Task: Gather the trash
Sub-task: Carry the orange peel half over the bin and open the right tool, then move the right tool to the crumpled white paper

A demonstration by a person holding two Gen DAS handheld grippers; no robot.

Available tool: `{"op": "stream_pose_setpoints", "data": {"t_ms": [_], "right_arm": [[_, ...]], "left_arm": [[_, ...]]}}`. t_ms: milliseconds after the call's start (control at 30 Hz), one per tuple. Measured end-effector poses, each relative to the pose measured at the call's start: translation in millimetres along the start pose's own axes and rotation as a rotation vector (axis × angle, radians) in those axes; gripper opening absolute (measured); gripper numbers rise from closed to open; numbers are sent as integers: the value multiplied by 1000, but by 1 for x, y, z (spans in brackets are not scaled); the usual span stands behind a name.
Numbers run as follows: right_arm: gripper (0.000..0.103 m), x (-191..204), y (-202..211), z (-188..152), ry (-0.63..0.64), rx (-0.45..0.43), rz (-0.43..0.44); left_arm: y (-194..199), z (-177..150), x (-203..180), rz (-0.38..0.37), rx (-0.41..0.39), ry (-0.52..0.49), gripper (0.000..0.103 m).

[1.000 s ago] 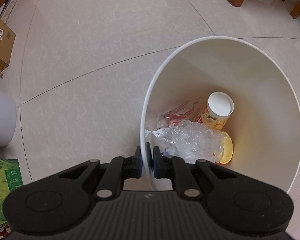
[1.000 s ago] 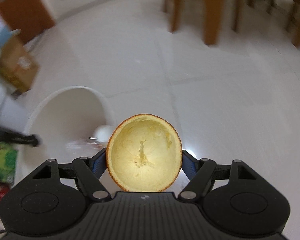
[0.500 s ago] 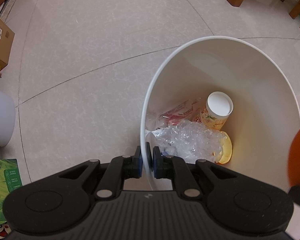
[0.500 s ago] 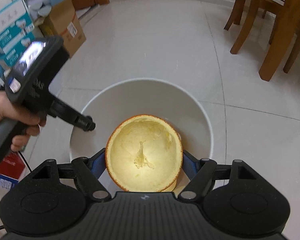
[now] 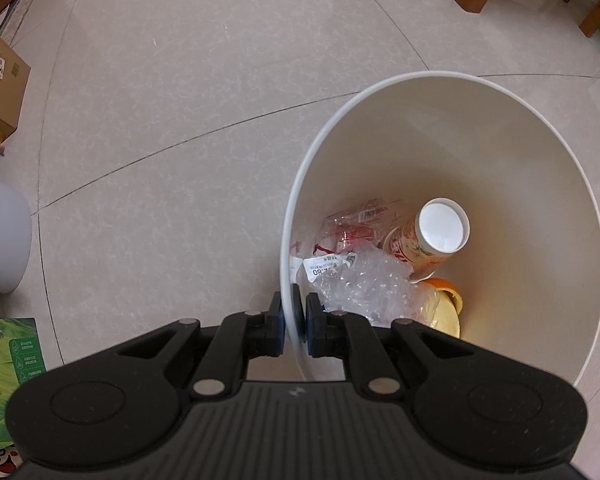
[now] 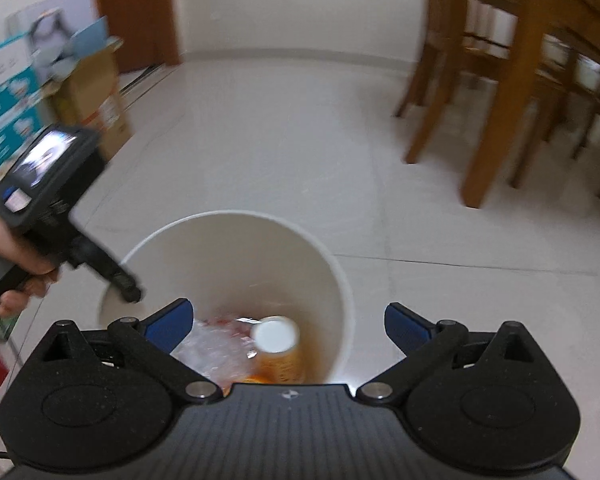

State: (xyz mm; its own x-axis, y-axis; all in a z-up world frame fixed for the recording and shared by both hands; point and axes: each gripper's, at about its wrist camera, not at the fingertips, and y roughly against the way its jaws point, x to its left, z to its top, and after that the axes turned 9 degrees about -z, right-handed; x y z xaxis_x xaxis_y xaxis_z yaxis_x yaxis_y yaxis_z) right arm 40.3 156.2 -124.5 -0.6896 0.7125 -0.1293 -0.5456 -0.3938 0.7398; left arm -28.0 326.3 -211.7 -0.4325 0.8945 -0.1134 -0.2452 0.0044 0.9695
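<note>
My left gripper (image 5: 294, 322) is shut on the near rim of a white trash bin (image 5: 540, 184), one pad inside the wall and one outside. Inside the bin lie a paper cup (image 5: 428, 240), crumpled clear plastic (image 5: 364, 284) and orange peel (image 5: 446, 300) at the bottom. My right gripper (image 6: 288, 322) hangs open above the bin (image 6: 236, 248) with nothing between its blue fingertips (image 6: 172, 320). The cup (image 6: 278, 344) and plastic (image 6: 212, 348) show below it. The left gripper (image 6: 128, 288), held by a hand (image 6: 8, 256), clamps the bin's left rim.
Cardboard boxes (image 6: 88, 96) stand at the left by a door. Wooden table and chair legs (image 6: 484, 132) rise at the right. A white container (image 5: 0, 240) and a green package (image 5: 4, 380) sit on the tiled floor at the left.
My right gripper opened over the bin and the orange peel half it held is gone from its fingers; a second peel now lies at the bin's bottom. The left gripper stayed clamped on the rim.
</note>
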Motion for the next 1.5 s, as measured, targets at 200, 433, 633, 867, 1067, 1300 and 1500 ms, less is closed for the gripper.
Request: {"op": "stream_pose_setpoints", "data": {"t_ms": [200,433,633,867,1067,1300,1500], "right_arm": [[103,-58,-11,-33,-179,87,-112],[103,-115,-72,-102,-342,230,-188],[103,-121,-128,-165,-386,320,-248],[102,-113,-170,-208,-402,357,-288],[100,-112,-217,-222,-362,417,-301],[97,-120,-254,-217,-367,453,-310],[90,-127,-266,-212,-398,471,-315]], "left_arm": [[0,0,0,1,0,-2,8],[-1,0,0,1,0,-1,8],[0,-1,1,0,-1,-5,8],[0,-1,1,0,0,-4,8],[0,-1,1,0,0,-1,8],[0,1,2,-1,3,-1,8],[1,1,1,0,2,-7,8]]}}
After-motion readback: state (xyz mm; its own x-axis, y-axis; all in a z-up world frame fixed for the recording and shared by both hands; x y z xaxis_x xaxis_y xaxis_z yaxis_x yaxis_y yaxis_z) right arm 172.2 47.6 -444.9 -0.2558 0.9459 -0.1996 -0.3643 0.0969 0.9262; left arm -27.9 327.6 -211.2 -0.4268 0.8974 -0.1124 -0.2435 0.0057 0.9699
